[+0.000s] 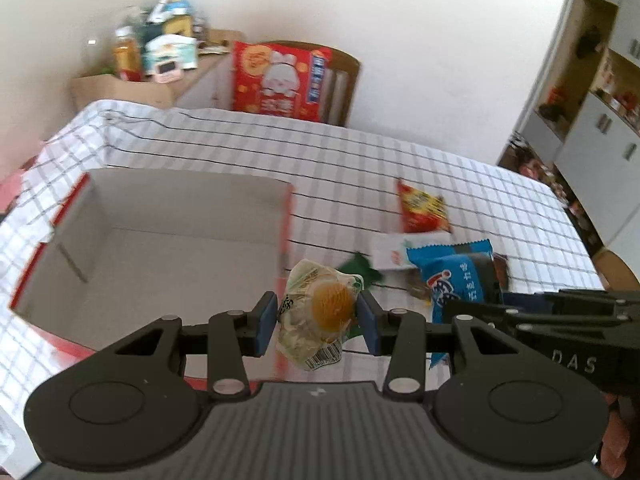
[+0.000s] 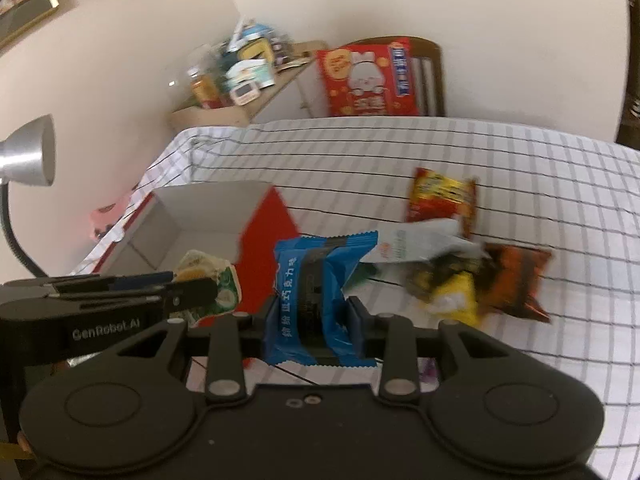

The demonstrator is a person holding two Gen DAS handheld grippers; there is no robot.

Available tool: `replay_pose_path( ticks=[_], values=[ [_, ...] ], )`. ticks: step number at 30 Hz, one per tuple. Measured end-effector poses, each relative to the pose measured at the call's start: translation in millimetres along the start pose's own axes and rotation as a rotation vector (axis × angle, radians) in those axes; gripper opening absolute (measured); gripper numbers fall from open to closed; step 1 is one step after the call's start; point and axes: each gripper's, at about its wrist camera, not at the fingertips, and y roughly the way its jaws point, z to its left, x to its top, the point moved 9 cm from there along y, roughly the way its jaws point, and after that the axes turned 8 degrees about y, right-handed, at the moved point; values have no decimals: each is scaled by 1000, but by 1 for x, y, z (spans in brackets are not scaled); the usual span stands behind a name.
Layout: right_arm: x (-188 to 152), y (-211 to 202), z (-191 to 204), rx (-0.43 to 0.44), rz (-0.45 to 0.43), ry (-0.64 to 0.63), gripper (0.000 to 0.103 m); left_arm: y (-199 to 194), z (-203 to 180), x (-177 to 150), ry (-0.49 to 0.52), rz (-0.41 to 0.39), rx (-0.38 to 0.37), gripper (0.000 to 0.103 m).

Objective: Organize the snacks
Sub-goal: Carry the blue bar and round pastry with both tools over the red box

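Note:
My left gripper (image 1: 317, 322) is shut on a pale green snack packet with a yellow round picture (image 1: 320, 312), held by the right wall of an open red-and-white box (image 1: 160, 216). My right gripper (image 2: 314, 322) is shut on a blue snack packet (image 2: 316, 280), held above the table right of the box (image 2: 192, 216). The blue packet also shows in the left wrist view (image 1: 456, 272), and the green packet in the right wrist view (image 2: 208, 276). Loose on the checked cloth lie a red-yellow packet (image 1: 422, 208) (image 2: 440, 196), a white packet (image 2: 416, 244), a yellow one (image 2: 452, 296) and an orange-brown one (image 2: 516, 280).
The table has a white checked cloth (image 1: 360, 160). A wooden chair with a big red snack bag (image 1: 280, 80) stands at the far edge. A cluttered side shelf (image 1: 152, 60) is at the back left. A silver desk lamp (image 2: 28, 156) stands at the left.

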Motion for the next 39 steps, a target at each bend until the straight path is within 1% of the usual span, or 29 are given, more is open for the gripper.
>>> replay_pose_path(
  ticks=[10,17,25,32,39],
  values=[
    [3,40,73,39,38,-80,34,-3,83,3,-81,-1,87,42],
    [5,76,106,39,71,-110,34,0,130,0,-112,15,141,42],
    [-2,122,135,15,126,-167,34,31,183,-5,-139,78,198,42],
    [-11,160,146,-18,177,-211,34,63,207,-16,-156,149,219,42],
    [-23,186,148,-45,225,-252,34,90,204,-26,-120,209,206,42]
  ],
)
